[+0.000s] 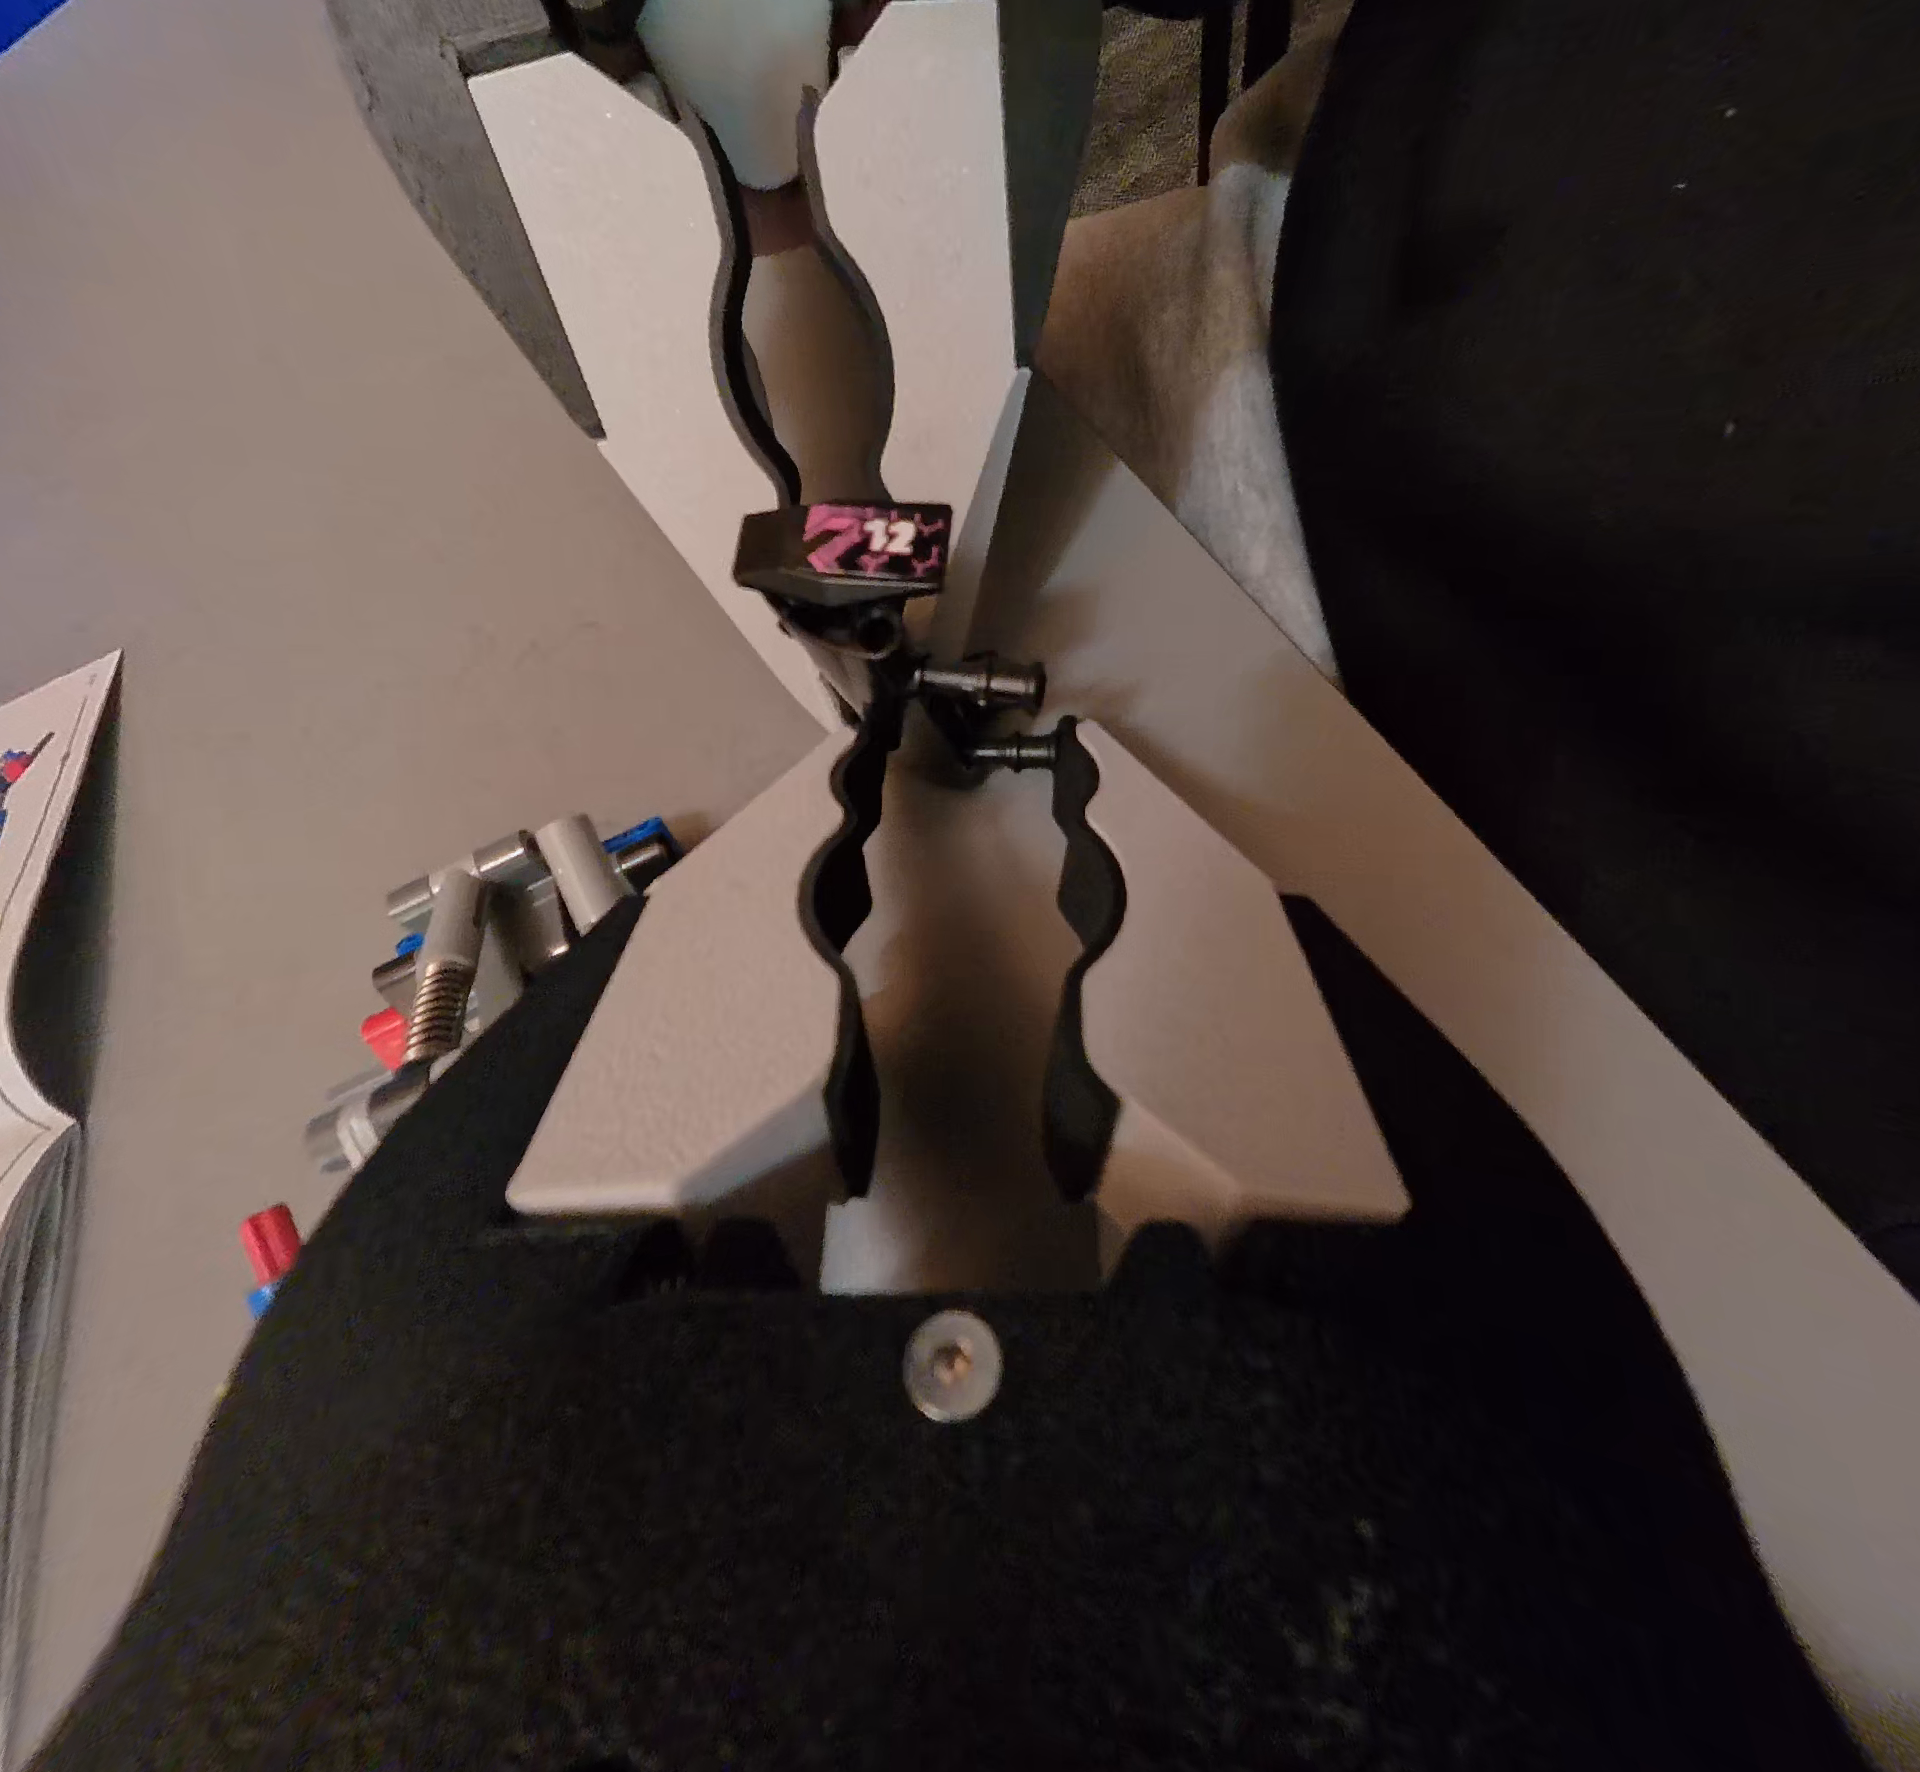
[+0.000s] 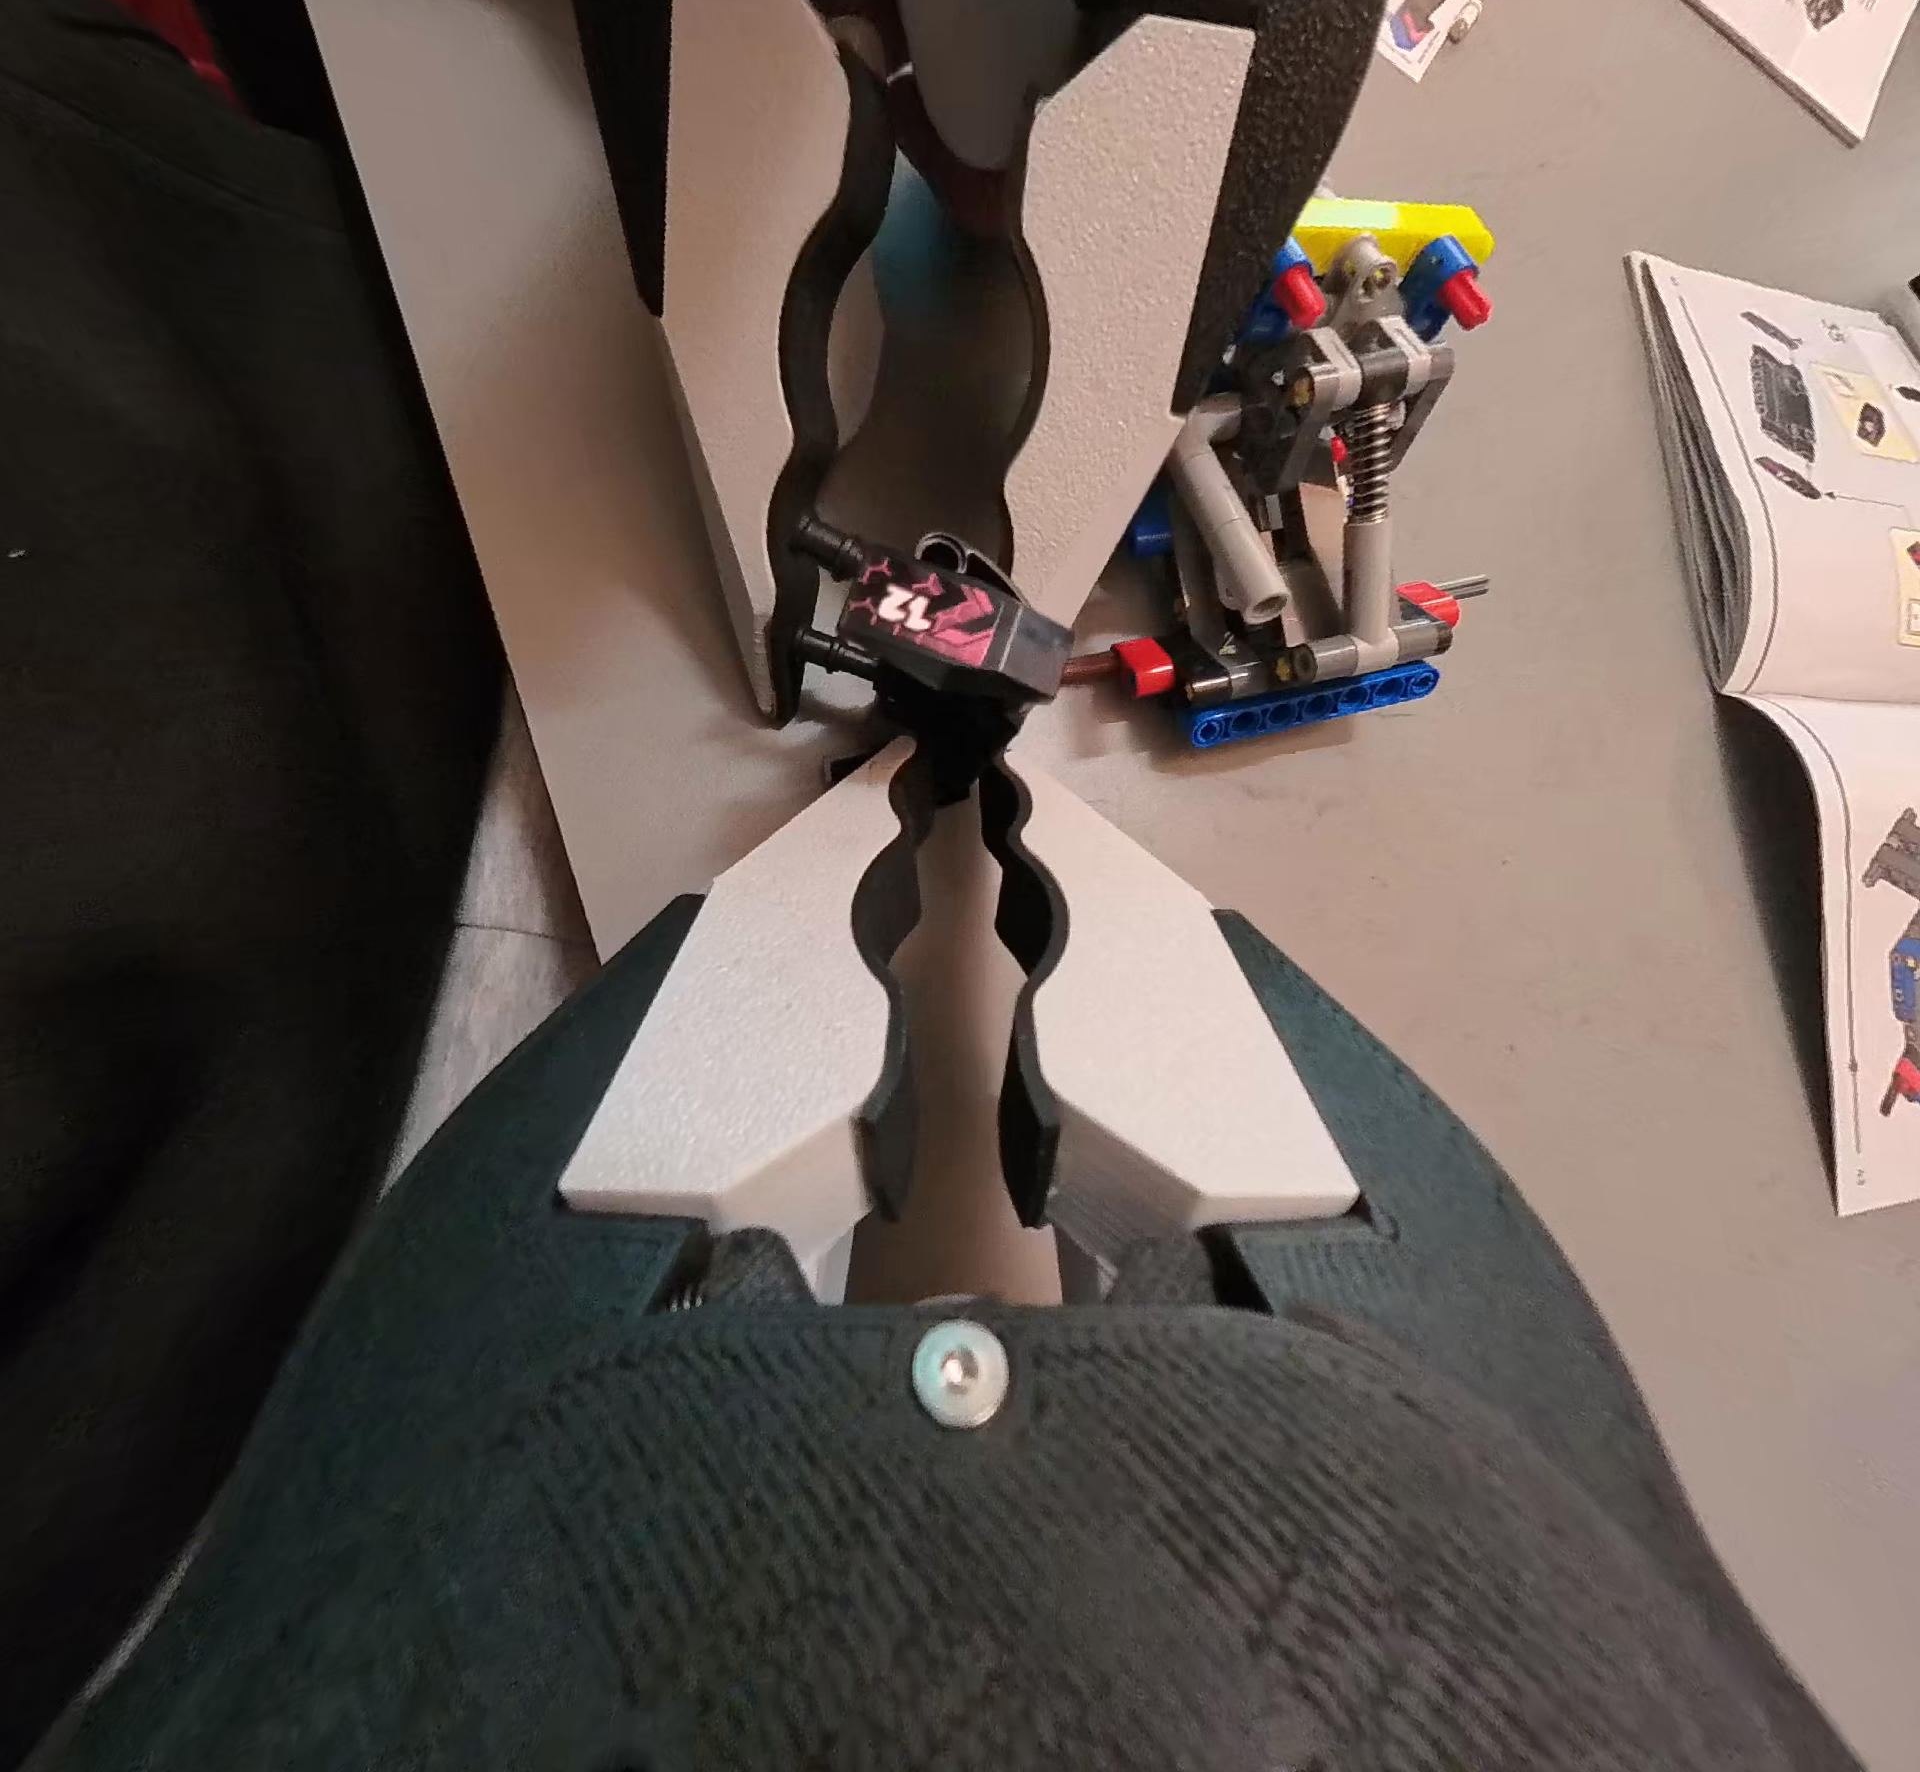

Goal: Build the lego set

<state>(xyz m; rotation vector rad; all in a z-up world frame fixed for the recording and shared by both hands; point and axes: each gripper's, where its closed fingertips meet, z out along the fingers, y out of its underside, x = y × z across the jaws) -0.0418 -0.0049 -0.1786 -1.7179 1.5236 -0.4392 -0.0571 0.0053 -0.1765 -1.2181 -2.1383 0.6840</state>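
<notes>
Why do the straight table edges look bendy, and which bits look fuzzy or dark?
Left wrist view: the wide lens bends the table edge; the toy model looks soft, the small black piece sharper; the right side is dark cloth. Right wrist view: light is dim and even, the booklet edges curve near the border, and the gripper body at the bottom is blurred.

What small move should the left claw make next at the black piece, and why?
Probably close the left claw slightly more, slowly. The right claw clamps the black piece from below, and two black pins stick out sideways. The lower pin meets one left finger; the other finger sits at the piece's opposite side. A gentle squeeze would likely press that pin in.
</notes>
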